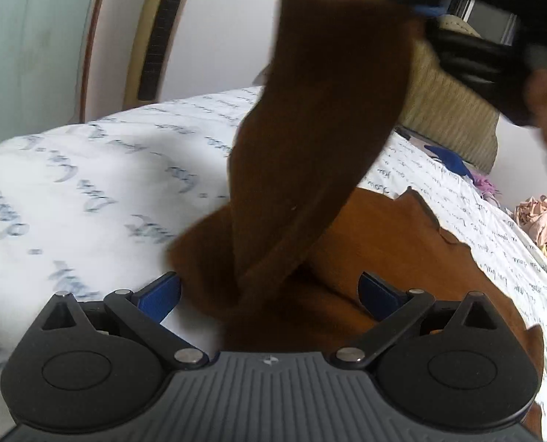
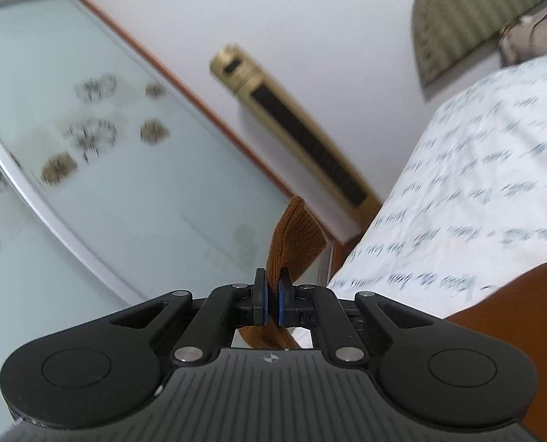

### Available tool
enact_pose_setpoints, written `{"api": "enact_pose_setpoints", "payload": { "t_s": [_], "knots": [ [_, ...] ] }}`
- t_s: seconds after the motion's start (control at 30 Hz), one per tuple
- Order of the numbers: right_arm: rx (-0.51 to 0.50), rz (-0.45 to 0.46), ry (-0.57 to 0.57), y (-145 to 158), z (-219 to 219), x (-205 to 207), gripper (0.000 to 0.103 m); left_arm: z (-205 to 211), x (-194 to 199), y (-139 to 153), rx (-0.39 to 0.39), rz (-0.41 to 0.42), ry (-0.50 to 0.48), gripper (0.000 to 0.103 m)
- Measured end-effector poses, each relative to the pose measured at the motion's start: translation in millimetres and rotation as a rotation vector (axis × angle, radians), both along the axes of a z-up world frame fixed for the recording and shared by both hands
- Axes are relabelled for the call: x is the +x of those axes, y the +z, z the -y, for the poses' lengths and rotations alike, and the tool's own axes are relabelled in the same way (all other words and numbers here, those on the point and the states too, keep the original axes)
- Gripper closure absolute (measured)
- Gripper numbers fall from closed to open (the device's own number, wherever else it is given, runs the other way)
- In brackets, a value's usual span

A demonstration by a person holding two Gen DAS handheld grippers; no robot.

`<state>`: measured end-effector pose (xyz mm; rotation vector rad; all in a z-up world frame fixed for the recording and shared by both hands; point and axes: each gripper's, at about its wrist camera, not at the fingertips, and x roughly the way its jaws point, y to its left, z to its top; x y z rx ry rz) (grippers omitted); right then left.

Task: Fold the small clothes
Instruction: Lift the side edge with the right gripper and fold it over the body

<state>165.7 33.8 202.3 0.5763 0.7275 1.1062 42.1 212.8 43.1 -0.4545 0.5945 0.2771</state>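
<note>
Brown knit garment — a ribbed end clamped between the right gripper pads, trailing toward 6 o'clock onto printed bedding; left gripper spread wide, gripping nothing.

Bed with white sheet printed in dark script (blurred in both views). Lying on it: brown knit garment, striped pillow, blue item, pink crumpled cloth near right edge.
</note>
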Motion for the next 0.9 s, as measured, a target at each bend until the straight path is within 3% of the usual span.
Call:
{"api": "enact_pose_setpoints", "payload": {
  "t_s": [0.13,0.3,0.4,0.5,0.67,0.77,0.9],
  "knots": [
    [0.067,0.03,-0.099,2.0,47.7,-6.8,0.092,11.2,28.0,-8.6,0.023,-0.072,0.067,0.0],
    [0.139,0.047,-0.251,-2.1,117.3,-22.0,0.092,21.3,31.4,-6.3,0.103,-0.057,0.165,0.0],
    [0.175,0.013,-0.328,-17.8,153.8,-27.3,0.092,16.2,32.1,-10.8,0.093,-0.083,0.197,0.0],
    [0.184,-0.012,-0.397,-37.5,187.0,-34.6,0.092,13.7,24.6,-13.3,0.072,-0.052,0.217,0.0],
    [0.126,-0.032,-0.518,-66.6,228.5,-46.4,0.092,12.7,22.0,-13.4,0.07,-0.051,0.218,0.0],
    [0.023,-0.016,-0.603,-84.6,246.8,-50.2,0.092,17.9,20.7,-12.5,0.091,-0.064,0.199,0.0],
    [-0.039,-0.029,-0.636,-112.5,262.1,-56.7,0.092,26.1,15.7,-13.3,0.123,-0.103,0.159,0.0]
  ]
}}
